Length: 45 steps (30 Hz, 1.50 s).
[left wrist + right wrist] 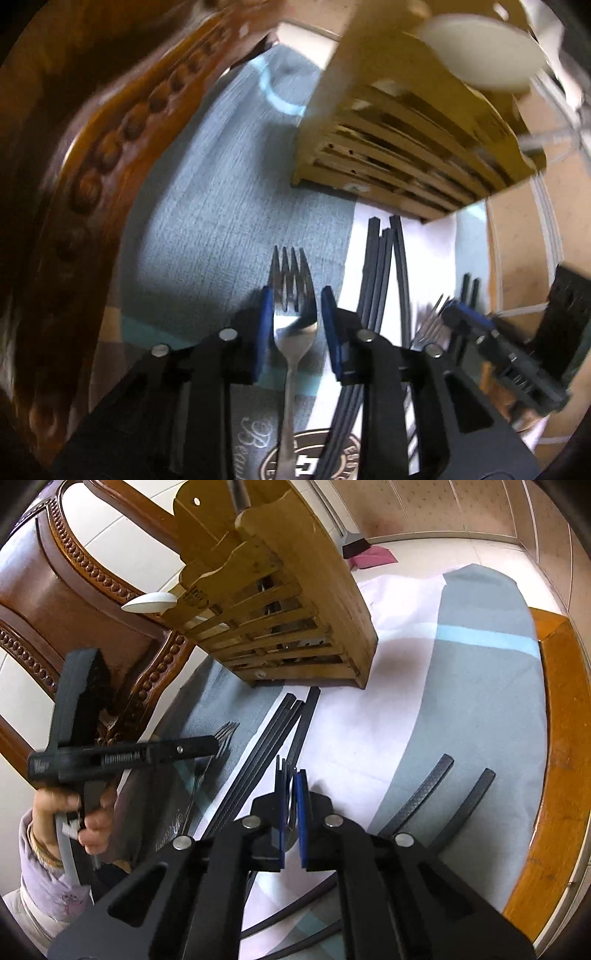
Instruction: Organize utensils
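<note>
Straight beneath the left gripper (293,295), between its two blue pads, a fork (295,343) lies with its long axis along the line the gripper points. Its tines reach out past the fingertips and its handle runs back under the gripper body. That alignment is what we judge the next move depends on. The jaws are spaced across the fork's width, not along it, so closing them would catch the head or neck squarely.

The pads stand a little apart. We see a slim gap on the right side of the fork head, while the left pad sits very near the tines. We cannot say for sure that either pad touches metal, and we read the gripper as astride the fork, not clamped on it. The left hand is clearly the nearer one to this fork.

Just right of the left gripper lies a bundle of dark chopsticks (384,266), roughly parallel to the fork. Beyond their far ends, ahead of both grippers, stands the slatted wooden holder (288,627) on the grey cloth (207,206). A white spoon (480,55) juts from the holder's top.

Further right, the right gripper (291,775) has its pads drawn almost together on a second fork (281,770). We see this fork edge-on, with its tines poking out past the fingertips. The holder lies forward and slightly left of that gripper, well apart from it. We judge the second fork is bound for one of the holder's slots.
</note>
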Motion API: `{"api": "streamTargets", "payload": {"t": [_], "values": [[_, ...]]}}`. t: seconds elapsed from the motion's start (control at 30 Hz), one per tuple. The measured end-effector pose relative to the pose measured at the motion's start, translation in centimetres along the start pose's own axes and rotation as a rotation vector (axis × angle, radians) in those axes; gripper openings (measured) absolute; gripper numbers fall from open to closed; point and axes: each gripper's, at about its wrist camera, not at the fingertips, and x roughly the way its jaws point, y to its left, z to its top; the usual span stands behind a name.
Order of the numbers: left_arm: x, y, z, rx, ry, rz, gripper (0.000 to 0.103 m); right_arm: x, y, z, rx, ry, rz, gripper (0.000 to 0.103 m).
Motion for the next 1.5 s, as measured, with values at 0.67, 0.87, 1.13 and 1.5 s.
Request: {"api": "streamTargets", "payload": {"t": [0.67,0.87,1.13,1.5], "values": [[0.4,-3.5,0.1,0.145,0.024,0.031,0.003,-0.3,-1.4,-0.2,0.071,0.030,0.058,0.007],[0.4,-4.0,0.3,0.159,0.032,0.074,0.003,0.0,-2.7,0.0,0.137,0.037,0.133,0.012],[0.4,-4.9,0.2,0.167,0.037,0.093,0.008,0.2,-2.4,0.3,0.122,0.040,0.141,0.018],[1.8,-6.3,1.2,0.163,0.051,0.112,0.006,0.6,-1.3,0.4,0.080,0.047,0.107,0.005]]}}
